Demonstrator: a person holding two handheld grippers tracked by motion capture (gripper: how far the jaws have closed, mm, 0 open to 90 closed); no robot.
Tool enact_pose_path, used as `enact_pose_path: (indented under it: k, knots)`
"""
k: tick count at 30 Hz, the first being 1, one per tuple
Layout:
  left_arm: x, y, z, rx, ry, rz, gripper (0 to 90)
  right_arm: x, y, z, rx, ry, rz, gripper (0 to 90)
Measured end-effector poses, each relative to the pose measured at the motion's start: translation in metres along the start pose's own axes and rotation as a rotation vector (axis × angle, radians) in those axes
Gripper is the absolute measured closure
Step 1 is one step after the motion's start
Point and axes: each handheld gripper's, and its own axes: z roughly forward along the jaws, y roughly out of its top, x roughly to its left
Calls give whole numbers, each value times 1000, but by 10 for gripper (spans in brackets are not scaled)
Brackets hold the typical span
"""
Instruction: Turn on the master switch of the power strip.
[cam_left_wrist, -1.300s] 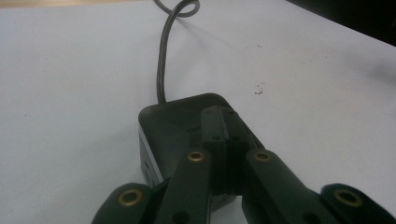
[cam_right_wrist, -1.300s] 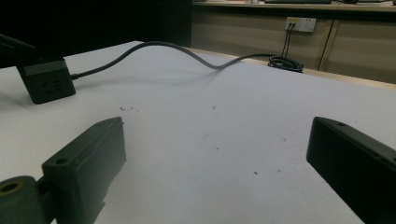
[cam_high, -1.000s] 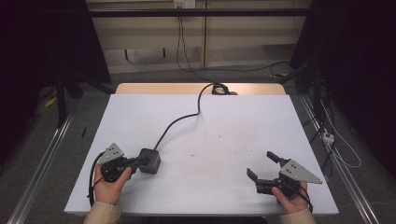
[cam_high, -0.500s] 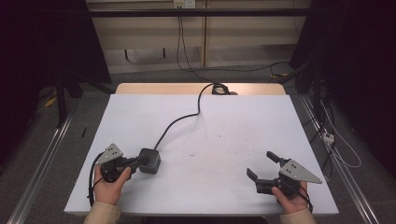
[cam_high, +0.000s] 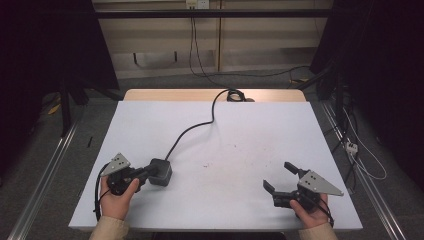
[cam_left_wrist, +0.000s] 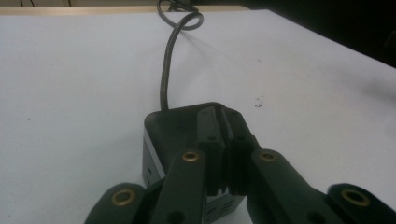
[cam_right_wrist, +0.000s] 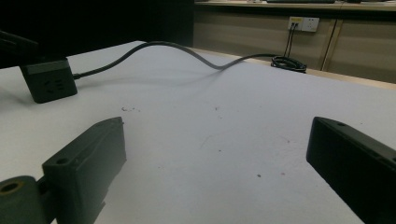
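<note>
A: The black power cube (cam_high: 160, 172) sits on the white tabletop (cam_high: 240, 150) near its front-left corner, its cable (cam_high: 192, 127) running back to a coil at the far edge.

B: And the left hand-held gripper (cam_high: 142, 173)?

A: Its jaws are brought together over the cube's top; in the left gripper view they look closed with almost no gap. Whether they pinch anything, I can't tell.

B: What could go wrong?

A: If the cube gets dragged, the stiff cable may tug it sideways or tip it. Closed jaws pressing on a smooth top could also slip off.

B: The right hand-held gripper (cam_high: 279, 178)?

A: Wide open, holding nothing, well apart at the front-right.

B: Anything hidden?

A: The cube's near face sits behind the jaws, and the coil's end is probably plugged in somewhere out of sight.
</note>
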Motion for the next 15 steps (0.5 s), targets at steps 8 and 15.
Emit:
enact_pose_path:
  k: [8,15]
  knots:
    - [-1,2,-1,-10,1,-4,731,0,0,0,0,1,-1,44]
    - [-1,4,0,-7,-4,-15,577,-1,0,0,-2,-2,-1,44]
